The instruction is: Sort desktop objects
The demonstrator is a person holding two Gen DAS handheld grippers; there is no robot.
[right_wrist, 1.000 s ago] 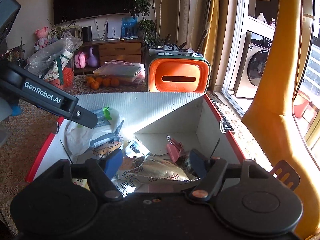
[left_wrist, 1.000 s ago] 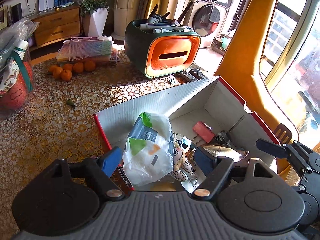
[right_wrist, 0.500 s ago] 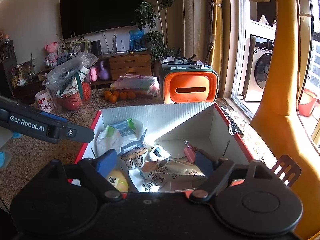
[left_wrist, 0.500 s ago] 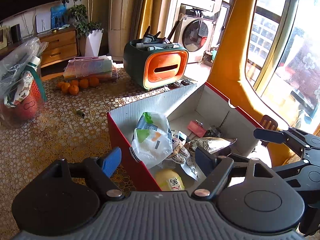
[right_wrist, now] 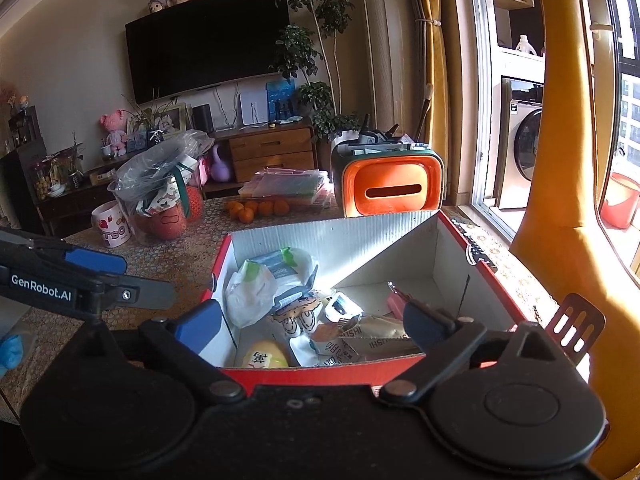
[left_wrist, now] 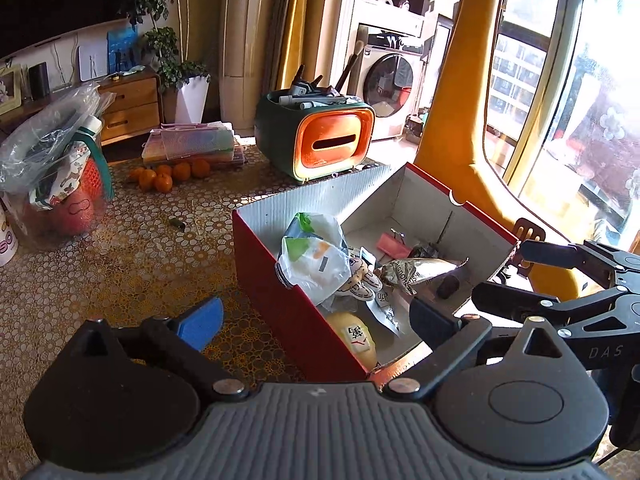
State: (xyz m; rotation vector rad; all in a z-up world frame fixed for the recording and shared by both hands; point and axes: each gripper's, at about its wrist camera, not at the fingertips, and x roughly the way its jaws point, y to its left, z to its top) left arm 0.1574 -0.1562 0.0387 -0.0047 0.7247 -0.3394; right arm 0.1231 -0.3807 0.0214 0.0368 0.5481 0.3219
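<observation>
Both grippers had drawn back from the box [left_wrist: 304,312] since the earlier frames, so that its red near wall came into sight and more tabletop showed to the left. The left gripper [left_wrist: 316,318] and the right gripper [right_wrist: 316,320] were each opening, already spread wide, and nothing lay between the pads of either; they hung above the near end of the box with no grip on anything. Sorting looked well along, by my judgement: the box held a white bag [left_wrist: 312,256], a foil packet [left_wrist: 416,272], a pink clip [left_wrist: 392,242], a yellow round thing [left_wrist: 356,338] and small packets, all heaped at the near end. Left on the table [left_wrist: 120,264] were the oranges [left_wrist: 168,172], a small green item [left_wrist: 176,223], a stack of plastic cases [left_wrist: 192,144], a wrapped basket [left_wrist: 56,168] and the orange-fronted organiser [left_wrist: 316,140]; whether those belong to the task I cannot tell. The left view alone showed the green item on the cloth and the box's outer red side, with the right gripper entering from the right edge. The right view alone showed a mug [right_wrist: 110,224] beside the basket, a television [right_wrist: 208,56] on the wall, something blue [right_wrist: 10,352] at the left edge, and the left gripper from its side.
</observation>
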